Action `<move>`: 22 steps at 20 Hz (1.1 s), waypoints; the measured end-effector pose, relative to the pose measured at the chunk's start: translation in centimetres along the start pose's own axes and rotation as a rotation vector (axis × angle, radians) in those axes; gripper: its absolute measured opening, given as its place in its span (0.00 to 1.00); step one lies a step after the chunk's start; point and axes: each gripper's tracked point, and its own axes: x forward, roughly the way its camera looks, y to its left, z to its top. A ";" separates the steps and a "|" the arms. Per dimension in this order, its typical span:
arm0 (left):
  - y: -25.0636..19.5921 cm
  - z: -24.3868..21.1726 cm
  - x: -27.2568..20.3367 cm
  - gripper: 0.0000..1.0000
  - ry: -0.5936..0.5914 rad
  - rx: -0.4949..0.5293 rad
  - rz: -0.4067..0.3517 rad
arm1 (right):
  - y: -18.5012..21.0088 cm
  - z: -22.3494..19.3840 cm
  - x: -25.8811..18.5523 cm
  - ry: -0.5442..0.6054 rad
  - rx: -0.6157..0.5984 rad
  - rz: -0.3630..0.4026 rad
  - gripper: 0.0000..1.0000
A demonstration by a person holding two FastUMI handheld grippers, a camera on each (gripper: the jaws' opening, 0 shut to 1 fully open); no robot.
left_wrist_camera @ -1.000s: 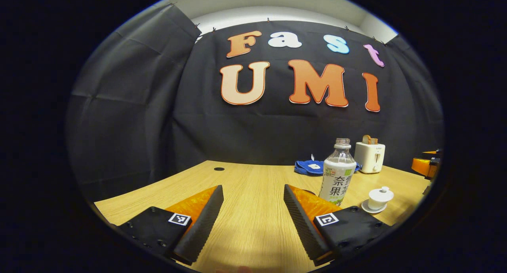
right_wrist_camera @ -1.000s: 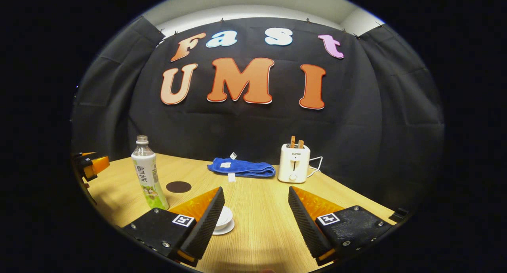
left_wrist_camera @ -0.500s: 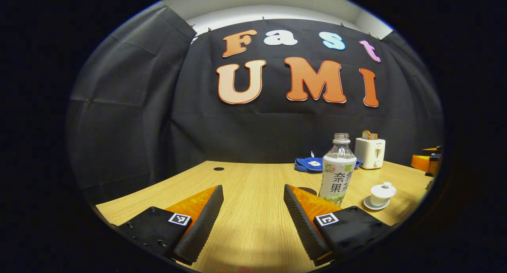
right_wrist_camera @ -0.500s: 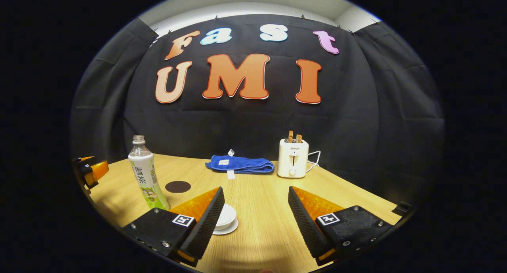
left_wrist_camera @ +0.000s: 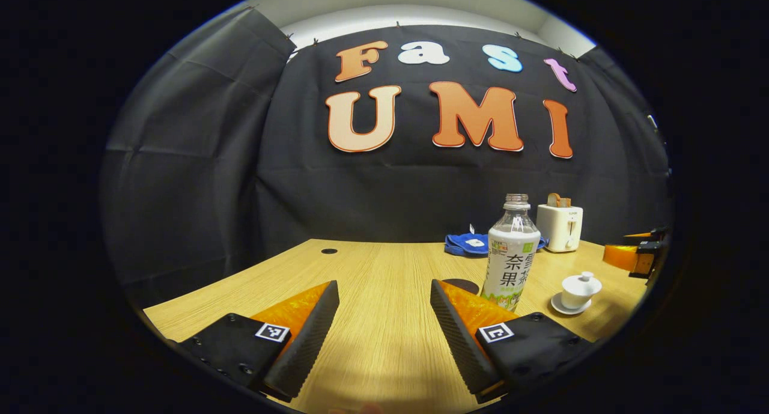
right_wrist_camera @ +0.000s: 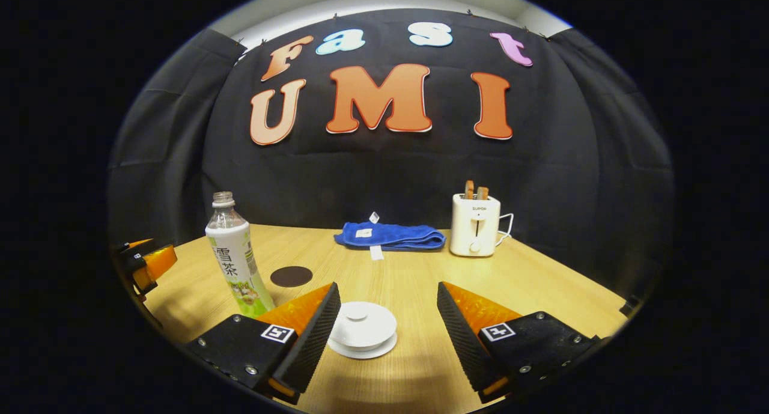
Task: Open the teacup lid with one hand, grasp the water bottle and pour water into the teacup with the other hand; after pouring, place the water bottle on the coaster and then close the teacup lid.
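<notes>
An uncapped water bottle point(left_wrist_camera: 511, 255) with a white and green label stands upright on the wooden table point(left_wrist_camera: 372, 270). To its right sits a white teacup point(left_wrist_camera: 578, 289) on a saucer, lid on. My left gripper point(left_wrist_camera: 384, 318) is open, low over the table, left of the bottle. In the right gripper view the teacup point(right_wrist_camera: 362, 328) lies between the open fingers of my right gripper point(right_wrist_camera: 384, 321), nearer the left finger, untouched. The bottle point(right_wrist_camera: 236, 264) stands to the left, with the round dark coaster point(right_wrist_camera: 291, 276) behind it. The left gripper point(right_wrist_camera: 144, 264) shows at the left edge.
A folded blue cloth point(right_wrist_camera: 390, 236) and a white toaster point(right_wrist_camera: 476, 226) with two slices in it stand by the back wall. A small round hole point(left_wrist_camera: 328, 251) is in the table at the far left. The right gripper point(left_wrist_camera: 637, 256) shows at the right edge of the left gripper view.
My right gripper has moved forward and leftward so the teacup now sits between its fingers instead of behind the left finger. The left gripper shifted slightly; the bottle and cup stay in place.
</notes>
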 end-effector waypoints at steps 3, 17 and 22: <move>0.0 -0.2 0.0 0.99 0.001 0.005 0.002 | 1.1 -1.5 1.3 0.052 -0.022 0.024 0.96; 0.7 -1.5 0.7 0.99 0.037 0.015 0.024 | 3.2 -3.8 4.5 0.182 -0.001 0.055 0.48; 0.6 -1.7 0.7 0.99 0.043 0.013 0.021 | 2.9 -3.7 4.4 0.186 -0.009 0.049 0.23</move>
